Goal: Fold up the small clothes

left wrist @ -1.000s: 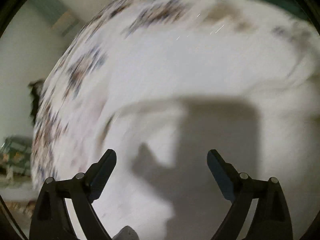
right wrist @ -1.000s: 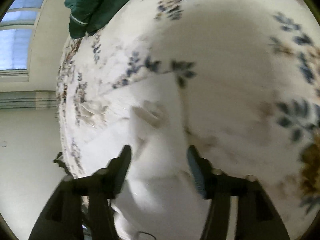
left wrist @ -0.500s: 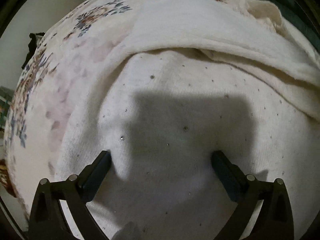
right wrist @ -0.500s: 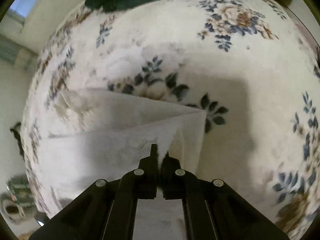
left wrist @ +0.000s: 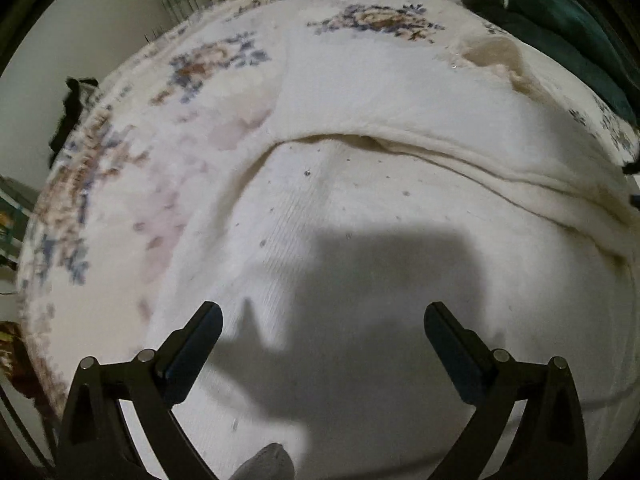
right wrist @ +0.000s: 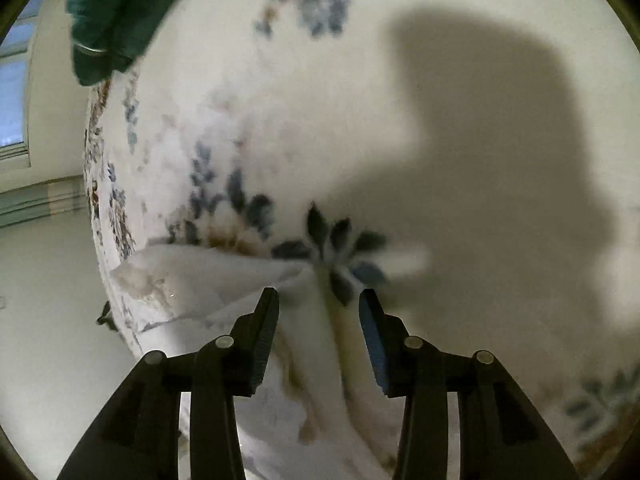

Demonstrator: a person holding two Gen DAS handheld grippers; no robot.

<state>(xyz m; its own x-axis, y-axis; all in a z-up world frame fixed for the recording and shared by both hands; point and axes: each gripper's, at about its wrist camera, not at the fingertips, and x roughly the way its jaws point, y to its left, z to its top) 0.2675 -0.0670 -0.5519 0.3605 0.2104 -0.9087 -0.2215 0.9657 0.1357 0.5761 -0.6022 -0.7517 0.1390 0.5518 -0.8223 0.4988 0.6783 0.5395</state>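
Note:
A small cream knit garment [left wrist: 360, 208] with tiny studs lies on a floral cream rug [left wrist: 132, 208]. Its far part is folded over, with a fold edge running across the middle and the neck opening [left wrist: 492, 56] at the far right. My left gripper [left wrist: 322, 320] is open and empty just above the near part of the garment. In the right wrist view my right gripper [right wrist: 318, 300] is open over the garment's corner [right wrist: 224, 276], which lies on the rug [right wrist: 400, 100]. The cloth sits between and under its jaws, not pinched.
A dark green garment [left wrist: 560, 20] is heaped at the rug's far right edge and also shows in the right wrist view [right wrist: 108, 16]. A black item [left wrist: 68, 112] lies off the rug's left edge. A wall and window [right wrist: 12, 80] lie beyond.
My right gripper was shut on the garment's corner half a second ago and has opened, letting the corner drop onto the rug. My left gripper stayed open and pulled back slightly.

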